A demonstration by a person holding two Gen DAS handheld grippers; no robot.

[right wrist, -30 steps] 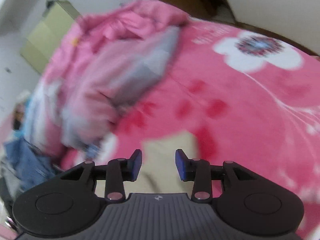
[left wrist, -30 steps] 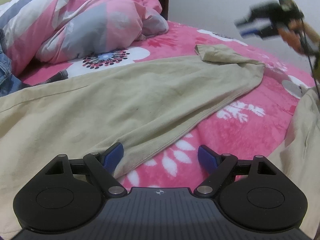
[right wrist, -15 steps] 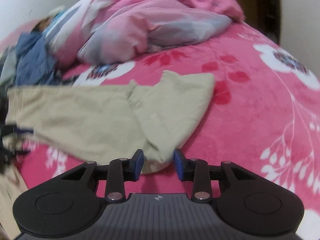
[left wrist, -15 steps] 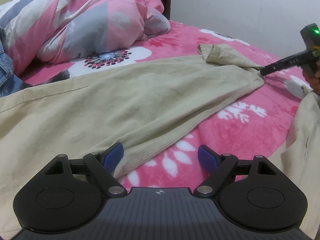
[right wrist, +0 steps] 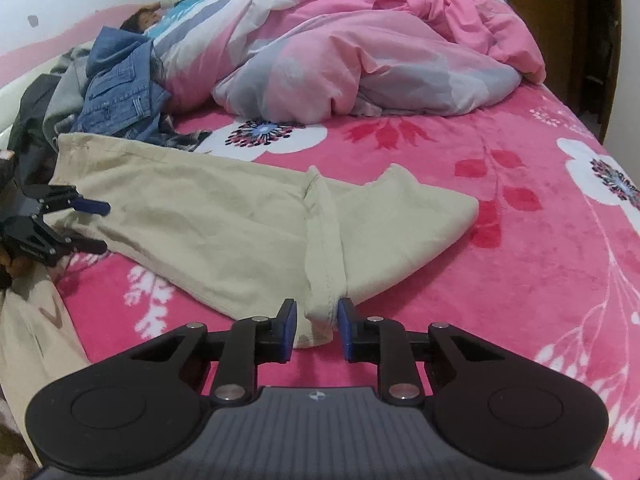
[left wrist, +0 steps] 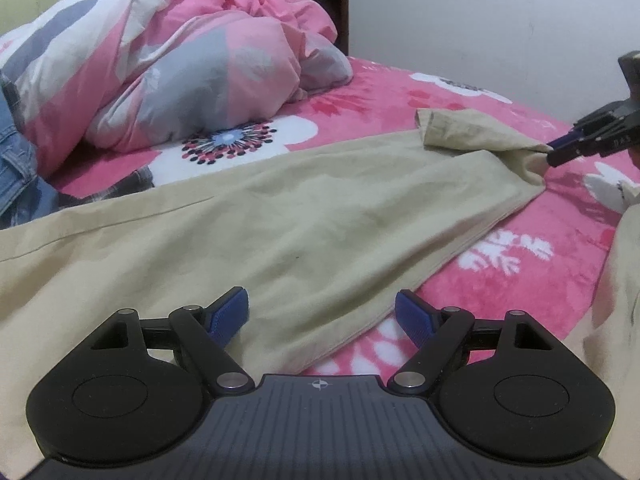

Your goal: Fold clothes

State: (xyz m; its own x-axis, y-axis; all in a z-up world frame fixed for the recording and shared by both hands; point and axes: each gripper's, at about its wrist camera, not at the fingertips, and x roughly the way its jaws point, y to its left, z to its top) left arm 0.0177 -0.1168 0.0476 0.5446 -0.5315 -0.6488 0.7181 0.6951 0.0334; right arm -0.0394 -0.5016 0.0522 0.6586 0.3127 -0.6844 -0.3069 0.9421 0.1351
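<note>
Two grippers flanked the beige trousers (right wrist: 208, 216), long axis between them. Right gripper (right wrist: 316, 326) jaws straddled the hem, part-closed; left gripper (left wrist: 322, 314) jaws spread.

Both views: soft, even indoor light, moderately dim, source not visible. Shadows faint and diffuse; weak dark patch under quilt (right wrist: 360, 60) folds. No glare, only dull sheen on black gripper housings. Colours slightly washed, fine noise on wall (left wrist: 480, 20). Strong fisheye bowing: bed (right wrist: 560, 240) edge curves, corners vignetted black. Centre fairly sharp. Far objects at frame edges soft; right gripper (left wrist: 560, 152) seen from left wrist slightly blurred.
</note>
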